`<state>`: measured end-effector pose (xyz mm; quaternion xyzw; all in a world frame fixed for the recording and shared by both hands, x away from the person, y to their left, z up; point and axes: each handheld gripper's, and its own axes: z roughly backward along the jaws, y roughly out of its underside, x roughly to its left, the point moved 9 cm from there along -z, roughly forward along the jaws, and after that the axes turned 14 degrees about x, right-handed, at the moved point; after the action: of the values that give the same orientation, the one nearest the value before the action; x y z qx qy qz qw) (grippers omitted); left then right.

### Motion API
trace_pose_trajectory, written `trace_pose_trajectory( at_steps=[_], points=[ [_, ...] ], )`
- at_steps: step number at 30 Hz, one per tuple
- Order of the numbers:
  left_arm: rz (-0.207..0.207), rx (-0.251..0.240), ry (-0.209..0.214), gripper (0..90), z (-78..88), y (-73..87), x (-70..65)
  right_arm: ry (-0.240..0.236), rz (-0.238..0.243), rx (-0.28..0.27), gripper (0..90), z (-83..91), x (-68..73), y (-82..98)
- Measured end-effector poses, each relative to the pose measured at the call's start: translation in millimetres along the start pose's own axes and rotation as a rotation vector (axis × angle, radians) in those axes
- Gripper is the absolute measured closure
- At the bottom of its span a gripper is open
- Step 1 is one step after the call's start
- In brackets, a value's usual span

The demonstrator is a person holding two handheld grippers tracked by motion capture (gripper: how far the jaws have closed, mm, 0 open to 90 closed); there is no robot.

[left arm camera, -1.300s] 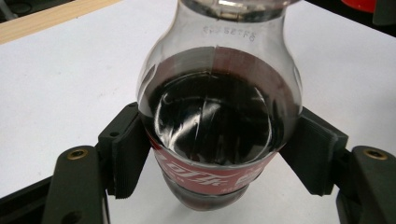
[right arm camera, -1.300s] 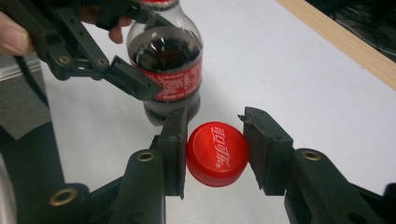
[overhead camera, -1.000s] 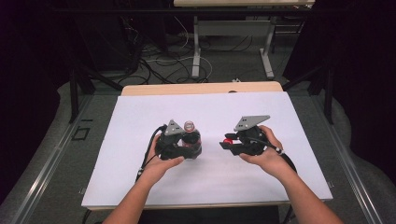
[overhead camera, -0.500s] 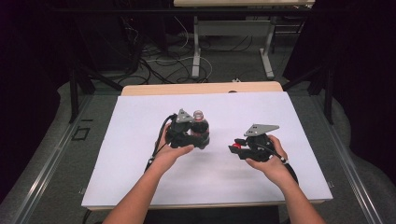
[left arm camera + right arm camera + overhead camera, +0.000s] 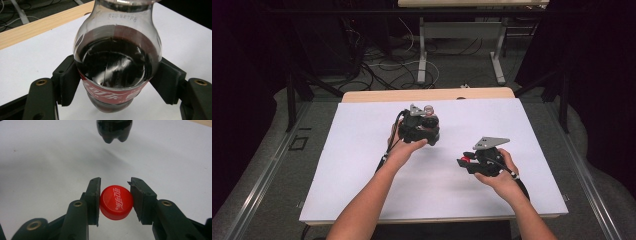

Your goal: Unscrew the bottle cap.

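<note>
My left gripper (image 5: 422, 131) is shut on a small cola bottle (image 5: 117, 62) with dark drink and a red label; its pads (image 5: 68, 82) press the bottle's sides. The bottle (image 5: 428, 111) stands upright over the middle of the white sheet (image 5: 362, 150), and in the right gripper view its base (image 5: 113, 130) hangs a little above the sheet. My right gripper (image 5: 116, 200) is shut on a red cap (image 5: 116, 202), held low over the sheet. In the high view that gripper (image 5: 464, 161) is at the near right, apart from the bottle.
The white sheet covers a wooden table whose far edge (image 5: 427, 95) shows beyond it. Behind the table are cables and table legs (image 5: 422, 55) on the floor. Metal rails (image 5: 262, 175) run along both sides.
My left hand has carried the bottle to the right and farther from me. My right hand has sunk lower with the cap and drifted slightly right.
</note>
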<state>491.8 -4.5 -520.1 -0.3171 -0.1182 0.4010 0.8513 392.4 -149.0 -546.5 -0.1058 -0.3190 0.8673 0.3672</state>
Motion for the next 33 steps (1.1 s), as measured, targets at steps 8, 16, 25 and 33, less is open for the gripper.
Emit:
trace_pose_trajectory(
  at_steps=[8, 16, 25, 33],
  points=[
    [0.039, -0.004, -0.03, 30.0, -22.4, -2.0, 11.9, 0.0, -0.003, 0.006, 61.0, -2.2, 0.2, 2.0],
    [0.063, 0.026, -0.056, 29.9, -40.9, 0.7, 14.8, -0.006, -0.016, 0.009, 61.0, -3.9, 0.6, 2.8],
    [0.058, 0.042, -0.062, 29.8, -49.2, 7.3, 9.9, -0.001, -0.015, -0.001, 61.0, -5.2, -1.7, 4.0],
    [0.046, 0.045, -0.062, 29.1, -48.3, 11.9, 9.0, -0.007, -0.017, 0.008, 61.0, -5.9, 0.9, 4.1]
  ],
)
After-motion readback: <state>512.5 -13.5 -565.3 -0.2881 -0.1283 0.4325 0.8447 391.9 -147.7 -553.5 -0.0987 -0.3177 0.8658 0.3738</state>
